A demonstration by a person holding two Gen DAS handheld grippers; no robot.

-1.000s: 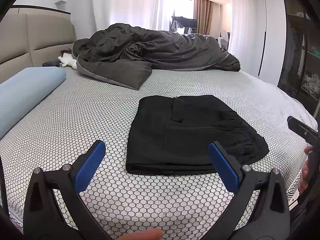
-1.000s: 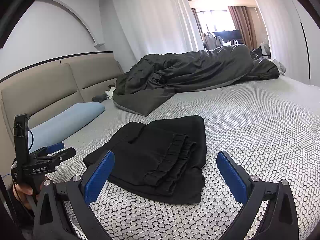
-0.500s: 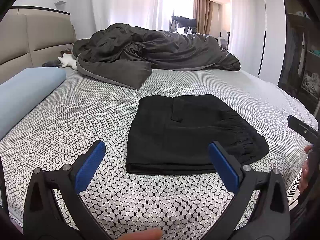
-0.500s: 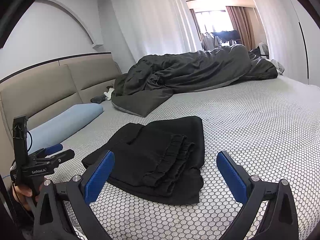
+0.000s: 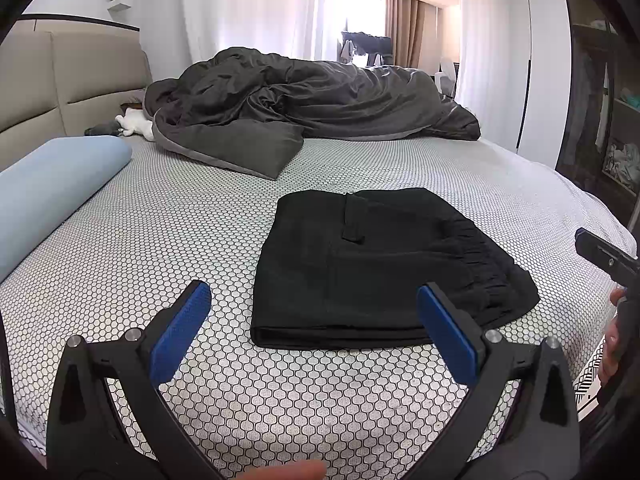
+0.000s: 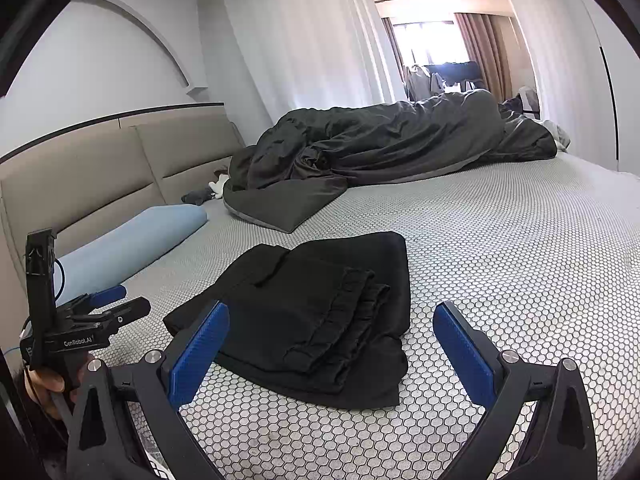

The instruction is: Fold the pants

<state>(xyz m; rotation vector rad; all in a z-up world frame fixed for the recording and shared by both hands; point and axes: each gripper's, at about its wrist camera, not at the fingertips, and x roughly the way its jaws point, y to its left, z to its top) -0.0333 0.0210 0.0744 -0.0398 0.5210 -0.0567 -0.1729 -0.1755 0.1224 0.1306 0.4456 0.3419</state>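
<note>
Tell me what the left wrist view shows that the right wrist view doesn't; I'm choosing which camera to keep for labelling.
Only the left wrist view shows the open wardrobe shelves at its right edge and the pants' single folded edge nearest the camera.

Only the right wrist view shows the whole left gripper from outside, its handle in a hand, and the pants' stacked elastic waistband.

Both show the folded black pants on the honeycomb-patterned bed, the dark duvet, blue pillow and beige headboard.
</note>
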